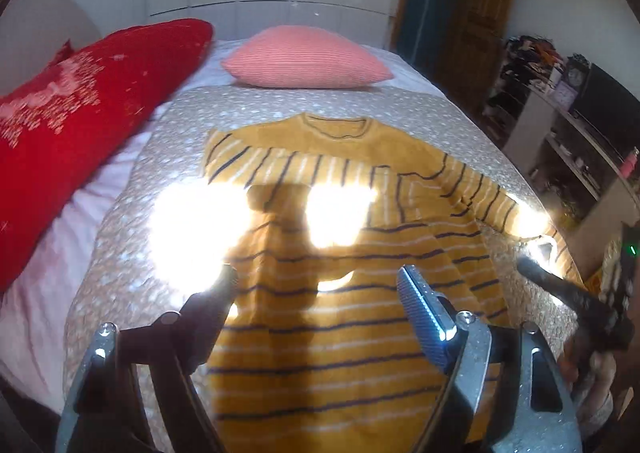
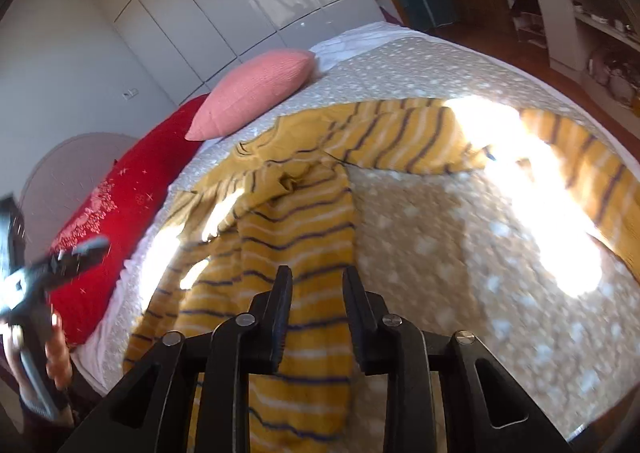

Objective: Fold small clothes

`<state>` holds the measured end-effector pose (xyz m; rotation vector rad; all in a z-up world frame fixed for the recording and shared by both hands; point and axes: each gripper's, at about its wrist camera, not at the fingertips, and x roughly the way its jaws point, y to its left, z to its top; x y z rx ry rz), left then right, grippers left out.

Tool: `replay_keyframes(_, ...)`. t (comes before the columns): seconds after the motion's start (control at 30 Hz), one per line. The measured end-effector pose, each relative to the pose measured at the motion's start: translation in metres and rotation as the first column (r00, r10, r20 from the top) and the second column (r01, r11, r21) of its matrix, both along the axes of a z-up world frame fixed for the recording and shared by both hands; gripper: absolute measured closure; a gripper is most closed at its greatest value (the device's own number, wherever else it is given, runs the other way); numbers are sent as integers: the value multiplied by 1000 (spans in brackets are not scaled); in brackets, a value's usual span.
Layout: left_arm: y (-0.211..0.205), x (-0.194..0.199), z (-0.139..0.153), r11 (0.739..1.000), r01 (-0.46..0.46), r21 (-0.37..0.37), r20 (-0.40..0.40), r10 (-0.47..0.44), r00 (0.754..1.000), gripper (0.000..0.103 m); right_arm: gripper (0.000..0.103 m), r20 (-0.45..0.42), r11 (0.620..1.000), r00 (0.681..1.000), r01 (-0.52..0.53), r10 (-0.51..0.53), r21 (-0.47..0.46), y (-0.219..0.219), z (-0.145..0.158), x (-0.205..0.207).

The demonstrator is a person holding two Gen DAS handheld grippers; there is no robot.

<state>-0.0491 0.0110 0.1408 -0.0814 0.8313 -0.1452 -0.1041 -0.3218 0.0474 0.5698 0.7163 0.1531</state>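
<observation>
Both tongs hang open and empty over the mustard striped sweater (image 1: 320,293) spread on the speckled bedspread (image 1: 132,253), the left gripper (image 1: 316,281) above its body, the right gripper (image 2: 316,273) apparently over its side edge, with a pink pillow (image 1: 304,59) and red cushion (image 1: 80,113) beyond.

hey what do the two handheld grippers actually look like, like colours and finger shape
The left gripper has silver metal brackets with round screws, dark linkage arms and a ribbed, blue-grey pad on one finger. The right gripper is all matte black, with flat tapered fingers, triangular cut-outs in its frame and silver pivot pins. No cables show.
</observation>
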Motion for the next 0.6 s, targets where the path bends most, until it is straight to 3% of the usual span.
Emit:
replay_keyframes(0.03,13,-13,-4,1000,-25,-19,-5,25,1000,19,57,-15,1000,1000,-7,7,24,4,-3,21)
replay_keyframes(0.23,72,-59,-36,986,-150,-76,-95,142,985,19,56,-157,987,987,3,23,163,25,-37,135)
replay_keyframes(0.27,78,-63,-40,983,-166,-73,-102,158,982,19,56,-181,989,984,19,8,149,29,-40,147)
replay_keyframes(0.3,84,-65,-43,981,-180,-71,-110,172,979,19,69,-195,990,981,26,1,135,31,-42,159)
replay_keyframes(0.33,89,-67,-45,979,-191,-70,-115,183,976,19,94,-209,993,978,15,10,117,33,-43,169)
replay_keyframes(0.47,102,-73,-45,974,-217,-68,-92,211,973,19,95,-183,999,982,52,-51,-1,27,-28,175)
replay_keyframes(0.6,93,-67,-45,977,-200,-71,-92,193,977,19,92,-202,991,974,87,-106,-101,14,-32,168)
